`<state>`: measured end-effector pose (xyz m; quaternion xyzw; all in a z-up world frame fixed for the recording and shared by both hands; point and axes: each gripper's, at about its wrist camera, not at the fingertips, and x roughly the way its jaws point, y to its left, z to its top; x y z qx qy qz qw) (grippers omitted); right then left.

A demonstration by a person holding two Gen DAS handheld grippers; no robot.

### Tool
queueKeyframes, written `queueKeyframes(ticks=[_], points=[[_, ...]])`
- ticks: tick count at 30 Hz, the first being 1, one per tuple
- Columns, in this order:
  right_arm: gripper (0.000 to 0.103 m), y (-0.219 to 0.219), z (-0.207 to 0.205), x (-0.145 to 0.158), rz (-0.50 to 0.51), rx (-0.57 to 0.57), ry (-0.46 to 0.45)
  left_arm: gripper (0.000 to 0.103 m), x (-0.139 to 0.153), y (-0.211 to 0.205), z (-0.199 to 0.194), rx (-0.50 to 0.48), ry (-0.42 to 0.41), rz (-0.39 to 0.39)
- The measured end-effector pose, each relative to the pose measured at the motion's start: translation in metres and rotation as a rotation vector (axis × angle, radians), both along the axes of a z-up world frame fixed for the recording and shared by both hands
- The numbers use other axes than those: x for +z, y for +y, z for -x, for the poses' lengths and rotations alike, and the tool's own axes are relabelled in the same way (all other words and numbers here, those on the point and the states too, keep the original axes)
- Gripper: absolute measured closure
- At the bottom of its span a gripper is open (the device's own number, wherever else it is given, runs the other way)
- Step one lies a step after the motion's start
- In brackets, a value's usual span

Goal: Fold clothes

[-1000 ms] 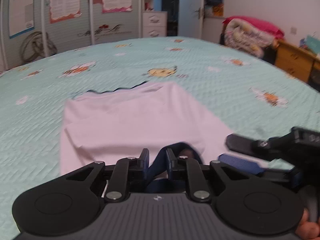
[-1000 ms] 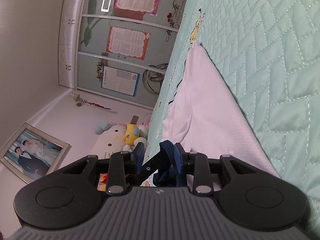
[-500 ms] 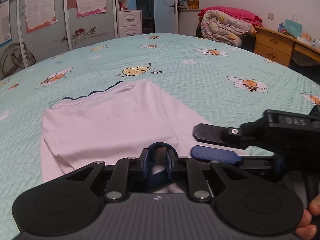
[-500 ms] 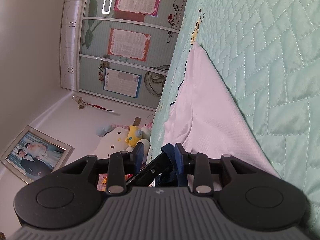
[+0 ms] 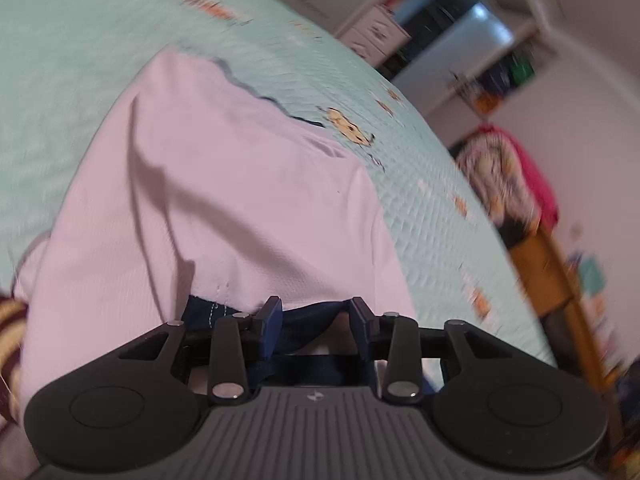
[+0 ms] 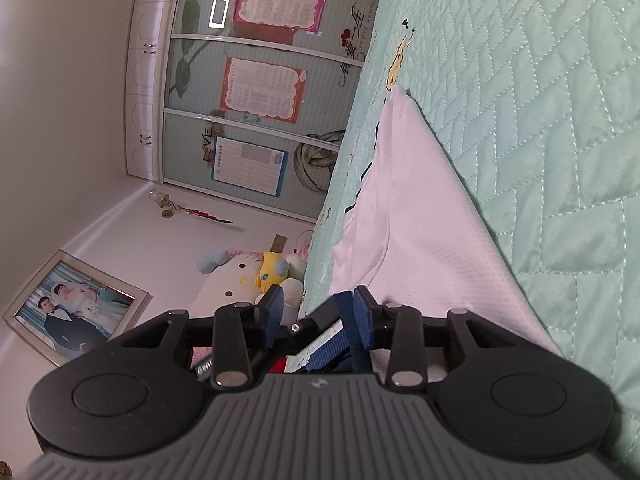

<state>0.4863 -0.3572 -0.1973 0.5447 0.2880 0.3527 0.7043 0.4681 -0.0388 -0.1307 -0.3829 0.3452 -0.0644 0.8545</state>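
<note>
A pale pink shirt (image 5: 240, 200) with a navy hem lies flat on the mint quilted bedspread (image 5: 60, 72). My left gripper (image 5: 314, 316) tilts down over its near edge. Its jaws are opening, and the navy hem (image 5: 308, 318) sags slack between the fingers, not pinched. In the right wrist view the same shirt (image 6: 412, 220) runs away along the bedspread (image 6: 540, 120). My right gripper (image 6: 318, 310) lies on its side with its jaws opening. A navy band (image 6: 345, 320) rests against one finger, with a gap to the other. Part of the left gripper (image 6: 304, 330) shows through that gap.
A striped sleeve (image 5: 10, 320) shows at the left edge. A wooden desk (image 5: 548, 264) and a pile of folded blankets (image 5: 504, 176) stand past the bed. Wardrobe doors with posters (image 6: 264, 88), plush toys (image 6: 256, 276) and a framed photo (image 6: 76, 312) line the far side.
The left gripper rolled, dipped toward the shirt and spread its jaws off the navy hem. The right gripper stayed put and its jaws widened slightly.
</note>
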Motion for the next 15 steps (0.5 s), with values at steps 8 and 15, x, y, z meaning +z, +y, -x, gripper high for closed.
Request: queueKeyframes(ticks=[8,15], points=[[0.064,0.001,0.001,0.0,0.018,-0.001,-0.01,0.064,0.007,-0.003,0.003,0.029,0.0,0.057],[0.061,-0.005,0.0,-0.006,-0.049,0.002,0.007,0.064,0.029,-0.018,0.01,-0.014,-0.112,0.012]])
